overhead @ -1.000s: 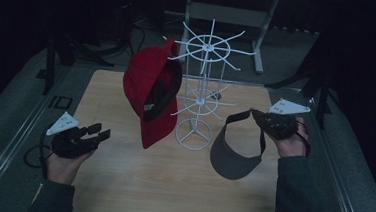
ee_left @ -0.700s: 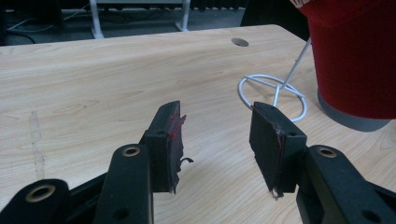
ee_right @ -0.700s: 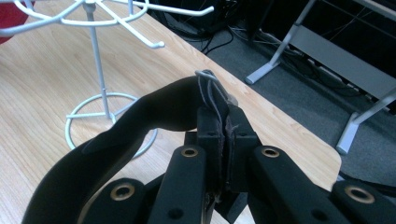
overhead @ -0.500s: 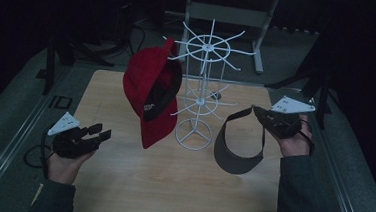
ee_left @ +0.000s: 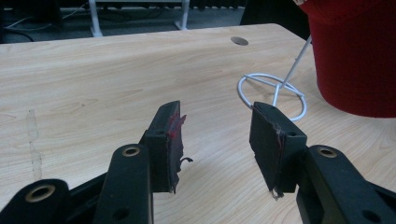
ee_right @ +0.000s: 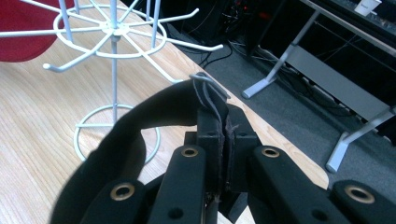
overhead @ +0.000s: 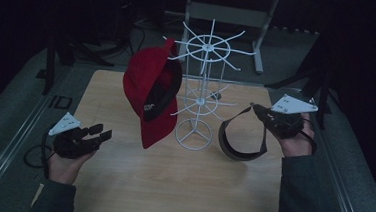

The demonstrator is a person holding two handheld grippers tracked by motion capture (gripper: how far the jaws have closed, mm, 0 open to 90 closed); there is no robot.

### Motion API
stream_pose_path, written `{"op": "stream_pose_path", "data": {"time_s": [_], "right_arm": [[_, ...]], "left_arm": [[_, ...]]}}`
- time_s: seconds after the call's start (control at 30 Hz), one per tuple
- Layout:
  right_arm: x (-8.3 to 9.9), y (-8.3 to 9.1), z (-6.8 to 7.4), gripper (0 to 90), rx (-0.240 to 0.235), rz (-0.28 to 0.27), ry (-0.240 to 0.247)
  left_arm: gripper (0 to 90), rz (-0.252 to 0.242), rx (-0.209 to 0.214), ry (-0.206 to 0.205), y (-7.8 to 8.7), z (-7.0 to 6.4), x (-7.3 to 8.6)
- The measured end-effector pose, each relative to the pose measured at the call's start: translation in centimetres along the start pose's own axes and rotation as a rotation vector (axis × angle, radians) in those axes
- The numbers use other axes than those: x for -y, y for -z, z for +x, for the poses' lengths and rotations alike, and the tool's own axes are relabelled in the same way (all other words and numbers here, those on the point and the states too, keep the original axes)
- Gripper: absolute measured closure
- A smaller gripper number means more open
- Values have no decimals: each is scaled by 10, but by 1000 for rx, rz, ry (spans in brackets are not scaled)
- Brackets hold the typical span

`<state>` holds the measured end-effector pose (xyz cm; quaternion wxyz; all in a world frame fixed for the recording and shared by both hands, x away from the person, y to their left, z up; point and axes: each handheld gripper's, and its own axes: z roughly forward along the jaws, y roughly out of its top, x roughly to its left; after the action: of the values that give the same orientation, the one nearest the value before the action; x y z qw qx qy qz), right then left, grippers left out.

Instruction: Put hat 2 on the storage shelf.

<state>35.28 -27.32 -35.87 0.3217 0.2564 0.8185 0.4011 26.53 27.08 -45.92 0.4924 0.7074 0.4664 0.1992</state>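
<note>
Lifted a little higher and swung upright since the earlier frames, the dark grey fabric sun visor [overhead: 241,137] now hangs from the right gripper [overhead: 261,112] with its band looping down and its brim close to the wooden tabletop [overhead: 170,185], just right of the rack's ring base. Nearest the person, the left gripper [overhead: 98,133] has stayed put at the table's left side, low over the wood, its jaws spread apart and empty; the left gripper view shows torn red-stained pads [ee_left: 173,135] on them. On the right, the right gripper's jaws are clenched on the visor's thin strap end [ee_right: 210,100], pinched flat between them. Beyond both stands the white wire spinner rack [overhead: 200,94], unchanged, and a red baseball cap [overhead: 151,96] hangs from one of its upper left prongs, brim pointing down.
</note>
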Motion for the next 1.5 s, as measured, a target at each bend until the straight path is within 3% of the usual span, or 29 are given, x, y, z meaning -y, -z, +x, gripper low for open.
{"op": "stream_pose_path", "data": {"time_s": [0.4, 1.5], "right_arm": [[-7, 7, -4, 869, -2, -13, 15], [-45, 38, -4, 869, -38, -119, 47]], "left_arm": [[543, 3, 0, -1, 0, 0, 0], [543, 6, 4, -1, -2, 0, 1]]}}
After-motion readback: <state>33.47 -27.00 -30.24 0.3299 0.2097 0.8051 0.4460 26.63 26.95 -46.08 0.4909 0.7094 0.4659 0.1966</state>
